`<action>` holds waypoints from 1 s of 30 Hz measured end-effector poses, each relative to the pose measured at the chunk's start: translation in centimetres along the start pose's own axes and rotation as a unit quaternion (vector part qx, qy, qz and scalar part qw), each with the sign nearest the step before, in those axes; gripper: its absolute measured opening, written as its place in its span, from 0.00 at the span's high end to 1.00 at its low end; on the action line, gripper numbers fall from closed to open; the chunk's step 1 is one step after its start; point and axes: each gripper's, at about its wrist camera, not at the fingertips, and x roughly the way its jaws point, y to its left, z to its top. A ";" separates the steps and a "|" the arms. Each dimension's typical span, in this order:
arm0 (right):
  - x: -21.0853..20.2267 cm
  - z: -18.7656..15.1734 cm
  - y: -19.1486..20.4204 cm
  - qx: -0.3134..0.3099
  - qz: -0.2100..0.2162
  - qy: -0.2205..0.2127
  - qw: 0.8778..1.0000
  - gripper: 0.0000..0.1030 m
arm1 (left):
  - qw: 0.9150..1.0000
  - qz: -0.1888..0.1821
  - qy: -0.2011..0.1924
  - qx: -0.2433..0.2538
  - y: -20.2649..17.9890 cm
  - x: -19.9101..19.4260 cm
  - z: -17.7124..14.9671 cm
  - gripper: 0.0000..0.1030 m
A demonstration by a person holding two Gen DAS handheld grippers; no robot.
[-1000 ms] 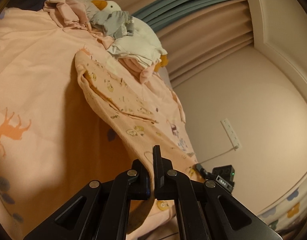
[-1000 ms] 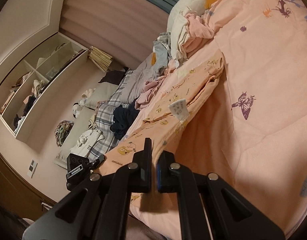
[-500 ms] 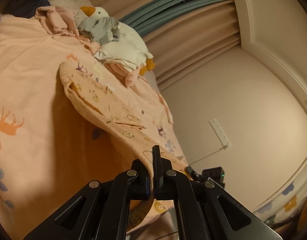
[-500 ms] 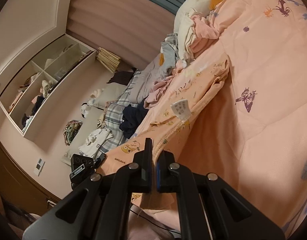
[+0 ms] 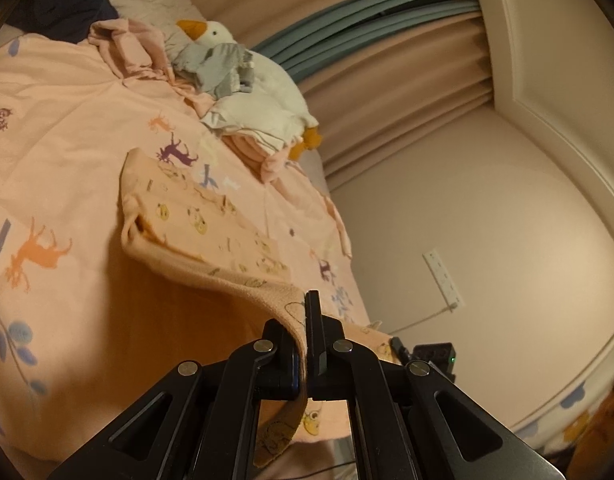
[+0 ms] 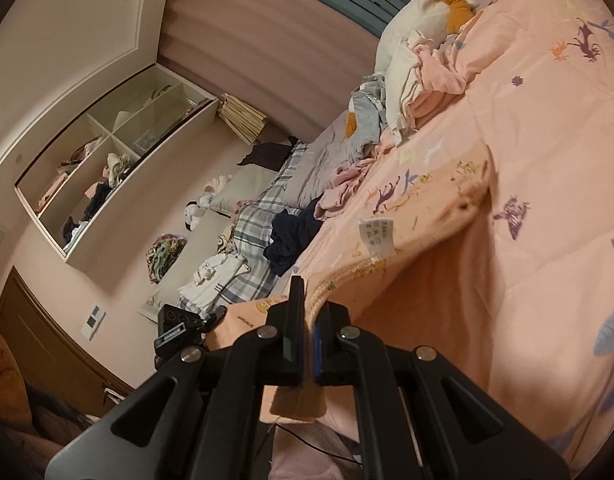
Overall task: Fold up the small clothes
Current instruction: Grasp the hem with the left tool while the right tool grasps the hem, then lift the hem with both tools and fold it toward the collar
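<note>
Both my left gripper point(image 5: 306, 344) and right gripper point(image 6: 307, 344) are clamped on the peach garment's point(image 5: 195, 216) hem; thin pinch, so it could slip out mid-fold and bunch up.

A white goose plush point(image 5: 267, 92) lies at upper centre on the peach animal-print duvet point(image 5: 67, 128), a grey garment point(image 5: 217, 66) draped over it. Upper left, an open wall shelf point(image 6: 107, 160) (clothes inside); a plaid blanket point(image 6: 259, 220) mid-frame.

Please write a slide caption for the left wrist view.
Left gripper shut on a peach printed garment, its near edge raised over the bedspread.
</note>
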 end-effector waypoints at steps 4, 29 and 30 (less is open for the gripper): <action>1.7 2.3 -1.0 0.016 -0.004 -0.006 1.000 0.94 | 1.000 0.020 0.003 -0.013 1.3 1.6 2.2 1.00; 14.8 14.1 -16.4 0.143 -0.181 0.009 0.973 0.93 | 0.979 0.151 0.028 -0.131 15.1 13.9 13.4 1.00; 15.0 14.2 -16.7 0.146 -0.189 0.012 0.971 0.93 | 0.978 0.157 0.028 -0.135 15.5 14.2 13.5 1.00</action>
